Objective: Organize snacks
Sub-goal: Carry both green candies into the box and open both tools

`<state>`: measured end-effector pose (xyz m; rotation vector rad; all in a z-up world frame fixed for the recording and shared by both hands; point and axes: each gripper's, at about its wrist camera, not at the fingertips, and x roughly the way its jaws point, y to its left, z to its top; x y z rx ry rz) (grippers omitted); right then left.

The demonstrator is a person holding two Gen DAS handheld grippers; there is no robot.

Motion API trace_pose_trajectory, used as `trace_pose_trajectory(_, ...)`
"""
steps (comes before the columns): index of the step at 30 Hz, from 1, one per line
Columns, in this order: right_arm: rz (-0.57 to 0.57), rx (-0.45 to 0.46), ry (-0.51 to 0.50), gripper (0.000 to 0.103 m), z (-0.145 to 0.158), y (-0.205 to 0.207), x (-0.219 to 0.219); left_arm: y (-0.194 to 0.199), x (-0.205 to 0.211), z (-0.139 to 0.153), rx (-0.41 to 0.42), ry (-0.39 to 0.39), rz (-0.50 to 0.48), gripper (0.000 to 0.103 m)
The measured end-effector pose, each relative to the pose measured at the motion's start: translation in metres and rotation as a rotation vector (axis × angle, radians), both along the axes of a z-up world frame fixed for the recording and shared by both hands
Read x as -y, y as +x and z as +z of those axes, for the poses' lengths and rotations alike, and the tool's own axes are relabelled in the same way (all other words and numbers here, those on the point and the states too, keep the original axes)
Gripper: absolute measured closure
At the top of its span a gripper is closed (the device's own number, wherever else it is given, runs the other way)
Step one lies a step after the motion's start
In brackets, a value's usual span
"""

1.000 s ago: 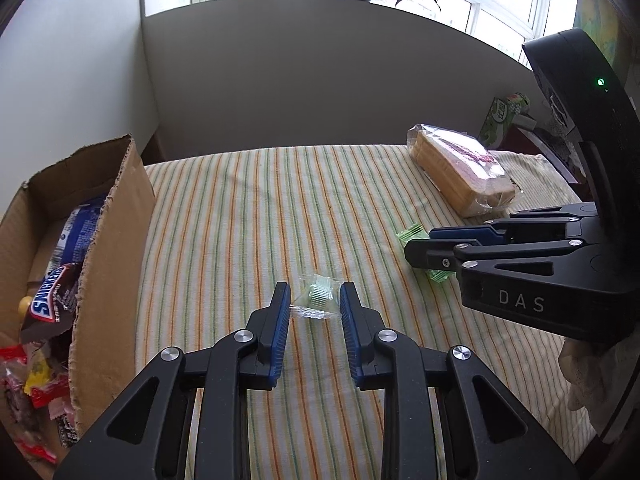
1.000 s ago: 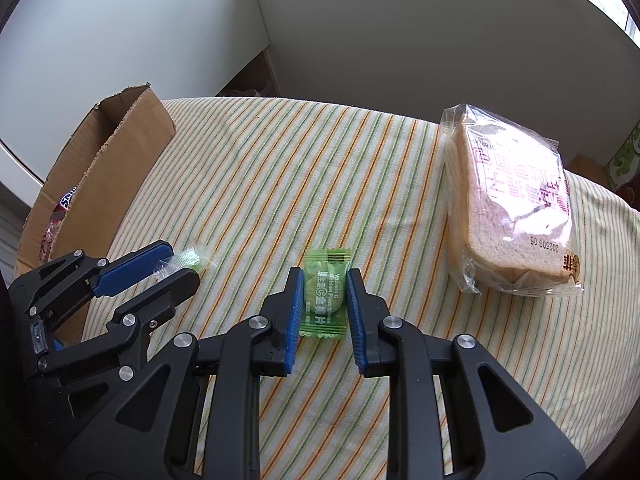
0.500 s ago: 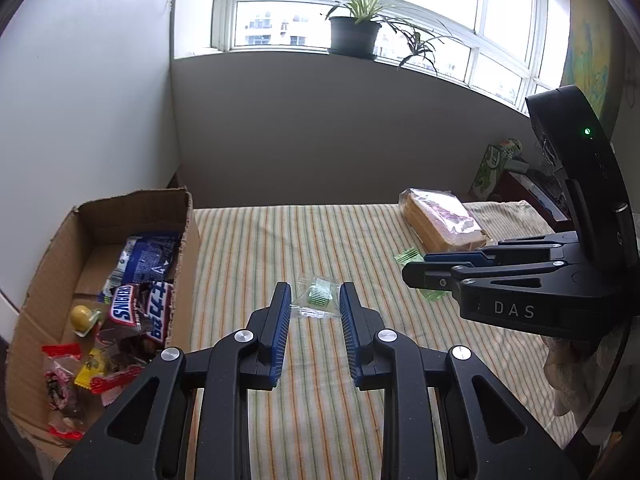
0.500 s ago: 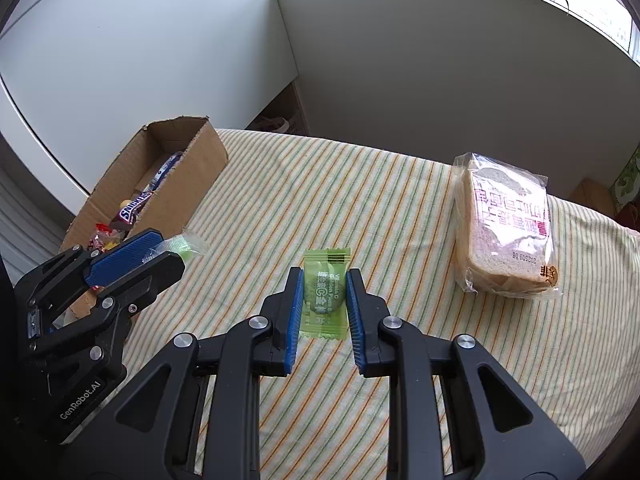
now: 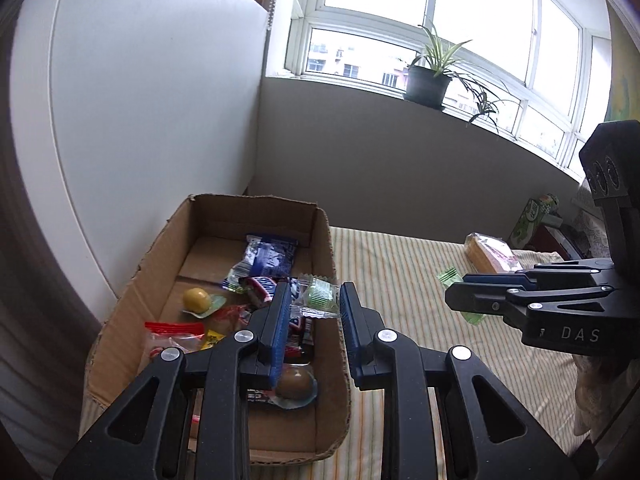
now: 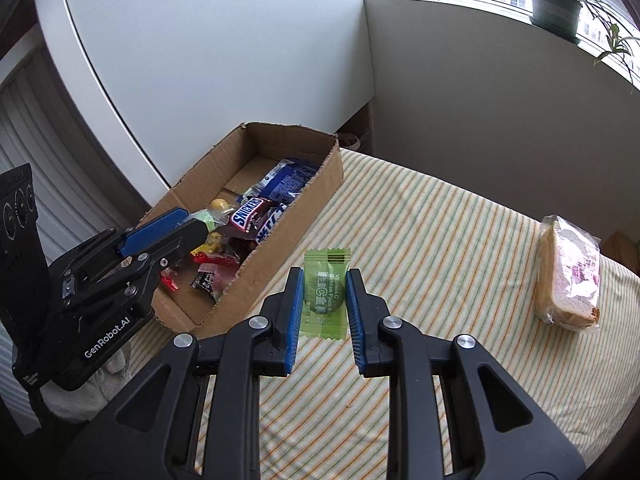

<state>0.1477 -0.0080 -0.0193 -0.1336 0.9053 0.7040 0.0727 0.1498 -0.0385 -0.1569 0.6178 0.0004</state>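
My left gripper [image 5: 314, 300] is shut on a small clear-wrapped green candy [image 5: 319, 295] and hangs over the right wall of the open cardboard box [image 5: 334, 276]. That box holds several snacks, among them a Snickers bar [image 6: 249, 215] and a blue packet [image 5: 272, 258]. My right gripper [image 6: 323, 295] is shut on a flat green candy sachet [image 6: 325, 292], raised above the striped cloth just right of the box [image 6: 296, 216]. In the right wrist view the left gripper [image 6: 192, 226] shows over the box's near half. The right gripper [image 5: 456, 294] appears at the right of the left wrist view.
A bagged loaf of sliced bread [image 6: 568, 276] lies on the striped tablecloth [image 6: 440, 240] at the far right. A green carton [image 5: 534, 220] stands past it by the wall. A potted plant [image 5: 428, 80] sits on the windowsill. A white panel rises behind the box.
Both grippers have lifted off the cloth with their candies and swung left toward the box. The left one now hangs over the box; the bread has dropped far to the right.
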Motion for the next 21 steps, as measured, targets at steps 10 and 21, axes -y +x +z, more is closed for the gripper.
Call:
trace_pose_trajectory(10, 0.118, -0.028, -0.004, 0.081, -0.009, -0.020, -0.063, -0.003, -0.057, -0.008, -0.014, -0.023, 0.119, 0.080)
trace_pose_trajectory(21, 0.165, -0.041, -0.033, 0.081, -0.021, -0.027, -0.090, -0.001, -0.073, -0.011, -0.026, -0.027, 0.157, 0.080)
